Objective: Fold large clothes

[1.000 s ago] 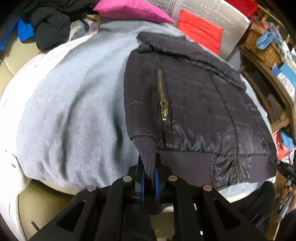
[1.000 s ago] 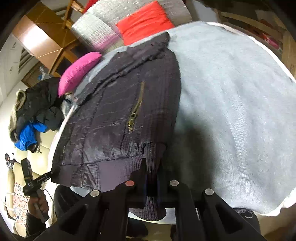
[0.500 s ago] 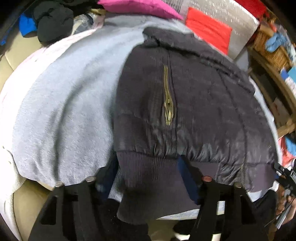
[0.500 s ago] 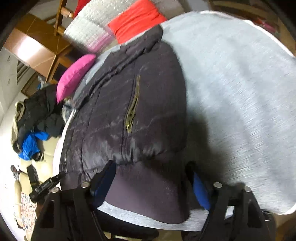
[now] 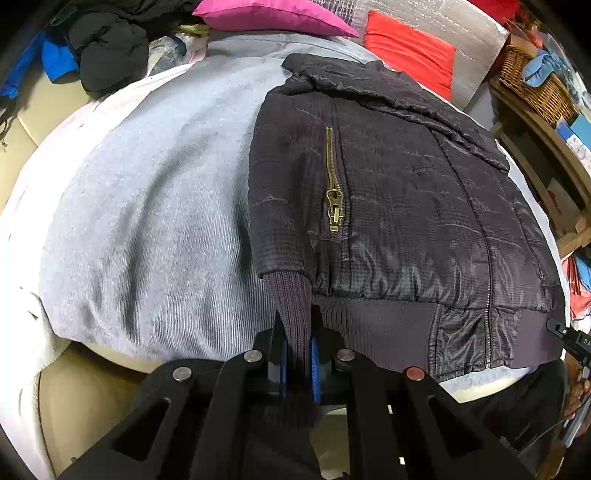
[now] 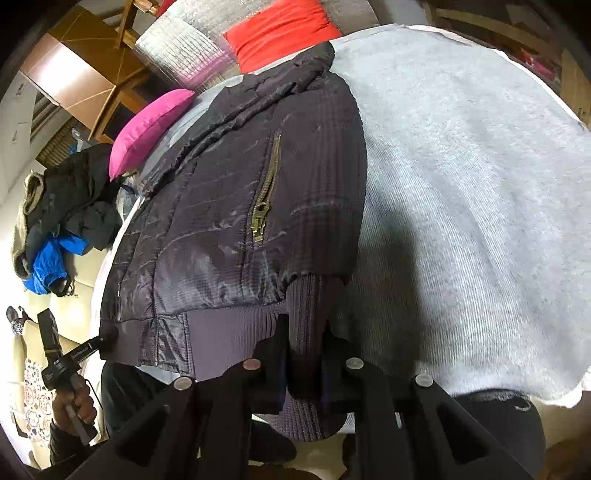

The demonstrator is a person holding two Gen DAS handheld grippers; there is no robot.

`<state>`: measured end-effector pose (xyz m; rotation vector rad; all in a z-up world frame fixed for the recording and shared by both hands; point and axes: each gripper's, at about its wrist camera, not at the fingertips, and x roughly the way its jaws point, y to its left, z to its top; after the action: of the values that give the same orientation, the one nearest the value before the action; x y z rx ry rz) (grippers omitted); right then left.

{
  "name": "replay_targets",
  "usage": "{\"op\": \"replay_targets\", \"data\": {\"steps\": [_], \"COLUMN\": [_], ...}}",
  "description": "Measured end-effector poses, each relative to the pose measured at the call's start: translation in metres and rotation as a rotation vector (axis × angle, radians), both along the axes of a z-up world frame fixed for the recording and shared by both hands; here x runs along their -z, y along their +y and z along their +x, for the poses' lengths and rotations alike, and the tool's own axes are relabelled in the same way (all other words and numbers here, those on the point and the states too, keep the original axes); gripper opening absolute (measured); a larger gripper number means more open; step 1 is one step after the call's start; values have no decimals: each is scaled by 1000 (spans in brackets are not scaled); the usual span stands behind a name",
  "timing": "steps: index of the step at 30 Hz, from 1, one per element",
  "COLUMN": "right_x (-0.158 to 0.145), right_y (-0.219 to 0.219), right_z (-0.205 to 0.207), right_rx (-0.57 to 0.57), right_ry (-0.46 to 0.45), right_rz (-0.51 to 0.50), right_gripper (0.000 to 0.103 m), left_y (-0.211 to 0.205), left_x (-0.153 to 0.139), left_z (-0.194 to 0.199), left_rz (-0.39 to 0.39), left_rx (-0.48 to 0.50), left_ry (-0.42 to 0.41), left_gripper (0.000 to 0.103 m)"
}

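A dark quilted jacket (image 5: 406, 206) with brass pocket zips lies flat on a grey blanket (image 5: 155, 221), its hem toward me. In the left wrist view, my left gripper (image 5: 297, 354) is shut on the ribbed sleeve cuff (image 5: 291, 295) at the jacket's left edge. The cuff is pinched between the blue pads. In the right wrist view, the jacket (image 6: 221, 206) shows its right side. There my right gripper (image 6: 303, 354) is closing its jaws, and they press on the other ribbed cuff (image 6: 310, 302) over the blanket's (image 6: 461, 184) front edge.
A pink cushion (image 5: 273, 16) and a red cushion (image 5: 410, 55) lie behind the jacket. Dark and blue clothes (image 6: 62, 229) are piled at the far left. A wicker basket (image 5: 535, 88) stands at the right. A person's hand (image 6: 74, 402) holds a black handled device by the hem.
Both grippers were shut on the cuffs a second ago. Half a second ago their jaws stood wide around the cuffs. Now they have shut on them again.
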<state>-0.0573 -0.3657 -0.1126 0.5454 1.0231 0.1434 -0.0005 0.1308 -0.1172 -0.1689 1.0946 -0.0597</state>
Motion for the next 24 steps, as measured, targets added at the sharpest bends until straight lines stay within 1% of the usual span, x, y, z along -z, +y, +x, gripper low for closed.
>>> {"op": "replay_targets", "data": {"steps": [2, 4, 5, 6, 7, 8, 9, 10, 11, 13, 15, 16, 17, 18, 19, 20, 21, 24], "right_x": [2, 4, 4, 4, 3, 3, 3, 2, 2, 4, 6, 7, 8, 11, 12, 13, 12, 9], "right_y": [-5, -8, -9, -8, -7, -6, -5, -4, -4, -2, 0, 0, 2, 2, 1, 0, -1, -2], "right_z": [3, 9, 10, 11, 11, 11, 11, 11, 11, 13, 14, 14, 16, 16, 16, 14, 13, 9], "right_rx": [10, 29, 31, 29, 26, 20, 18, 21, 27, 24, 18, 16, 14, 29, 27, 25, 20, 12], "right_ry": [-1, 4, 6, 1, -7, -14, -18, -24, -34, -32, -32, -34, -29, -15, -16, -15, -17, -25], "right_rz": [24, 49, 51, 45, 35, 33, 36, 41, 40, 40, 54, 54, 48, 28, 42, 48, 55, 60], "right_gripper": [16, 21, 23, 24, 29, 42, 54, 75, 78, 78, 74, 58, 29, 27, 20, 17, 17, 16], "left_y": [2, 2, 2, 2, 2, 0, -1, -2, -5, -9, -14, -17, -18, -21, -22, -21, -20, -10], "left_x": [0, 5, 7, 7, 7, 7, 7, 7, 7, 10, 13, 15, 16, 17, 17, 16, 15, 11], "left_z": [5, 18, 22, 21, 23, 25, 26, 26, 27, 32, 36, 38, 38, 40, 40, 39, 38, 34], "left_rz": [1, -20, -20, -17, -16, -12, -3, 2, 4, 3, 10, 11, 6, 4, 16, 25, 20, -37], "left_rx": [-3, -21, -25, -28, -32, -34, -38, -39, -37, -30, -24, -15, -9, -6, -8, -11, -13, -24], "left_ry": [8, 27, 35, 36, 32, 27, 21, 13, 12, 17, 17, 21, 23, 24, 19, 16, 14, 3], "left_gripper": [12, 15, 18, 26, 32, 47, 54, 56, 56, 56, 56, 55, 45, 38, 33, 23, 17, 11]}}
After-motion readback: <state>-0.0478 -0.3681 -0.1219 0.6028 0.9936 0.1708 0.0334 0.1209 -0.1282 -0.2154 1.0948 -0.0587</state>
